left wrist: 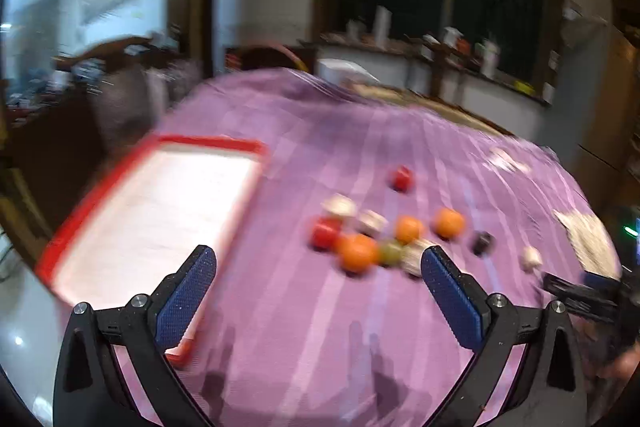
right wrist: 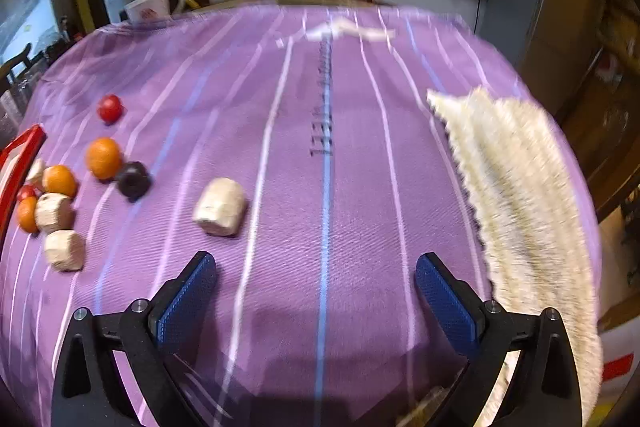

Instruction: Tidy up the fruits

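Fruits [left wrist: 384,235] loose on cloth | left gripper [left wrist: 318,265] jaws spread | right gripper [right wrist: 316,273] jaws spread, empty

The left claw [left wrist: 318,261] was built of matte black plastic, with two angled arms that widened toward the camera into broad, rounded shoulders, each cut by a slot-like opening. Each finger carried a long blue pad [left wrist: 186,297] with a fine dotted texture. Round silver screw heads sat at the pivots, two on each side. The right claw [right wrist: 316,269] matched it in make: the same black linkage arms, the same blue textured pads [right wrist: 446,307], the same pairs of silver screws at the joints. In the left wrist view the right claw [left wrist: 580,293] also showed from the side as a ridged black body, blurred.
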`<state>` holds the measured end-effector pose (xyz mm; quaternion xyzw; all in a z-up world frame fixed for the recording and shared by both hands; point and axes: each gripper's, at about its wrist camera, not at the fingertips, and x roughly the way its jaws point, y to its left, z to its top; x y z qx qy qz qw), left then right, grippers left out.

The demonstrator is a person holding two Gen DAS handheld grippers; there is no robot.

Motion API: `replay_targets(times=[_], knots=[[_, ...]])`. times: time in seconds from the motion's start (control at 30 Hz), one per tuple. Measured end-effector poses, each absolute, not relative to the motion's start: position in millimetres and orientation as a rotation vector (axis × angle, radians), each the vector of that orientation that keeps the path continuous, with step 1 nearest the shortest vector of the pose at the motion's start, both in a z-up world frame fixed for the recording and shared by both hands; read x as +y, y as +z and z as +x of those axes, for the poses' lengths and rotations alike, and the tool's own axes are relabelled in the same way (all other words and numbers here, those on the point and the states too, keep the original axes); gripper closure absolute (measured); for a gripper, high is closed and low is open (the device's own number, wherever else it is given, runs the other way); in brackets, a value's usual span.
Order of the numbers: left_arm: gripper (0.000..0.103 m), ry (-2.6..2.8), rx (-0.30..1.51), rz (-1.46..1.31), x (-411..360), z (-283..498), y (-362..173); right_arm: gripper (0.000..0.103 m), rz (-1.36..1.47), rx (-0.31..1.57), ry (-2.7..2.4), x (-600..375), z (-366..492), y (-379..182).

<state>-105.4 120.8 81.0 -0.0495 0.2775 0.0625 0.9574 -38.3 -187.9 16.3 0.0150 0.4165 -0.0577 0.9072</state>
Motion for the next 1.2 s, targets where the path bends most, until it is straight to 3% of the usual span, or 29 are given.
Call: replay_targets(times=[0.17,0.33,0.53,1.2], knots=[[0.000,0.277,0.481,-0.022,138.8,-116.4,84.9,0.000,0.040,0.645,-0.113,-172.4,-82.5,55.7],[0.000,0.251,0.497,-0.007,127.1,-126.5,77.5,0.000,0.190,0.745,-0.002,-158.7,-93.0,45.8],[0.000,0.143,0.539,-0.005,118.3,-131.5,74.4,0.000,0.143,0.810,0.030,-135.0,-95.1,28.7],[0.000,0.057,0.625,-0.036,112.8,-125.6,66.8,0.000,0.165,0.845,0.043,-134.4,-91.2,20.4]])
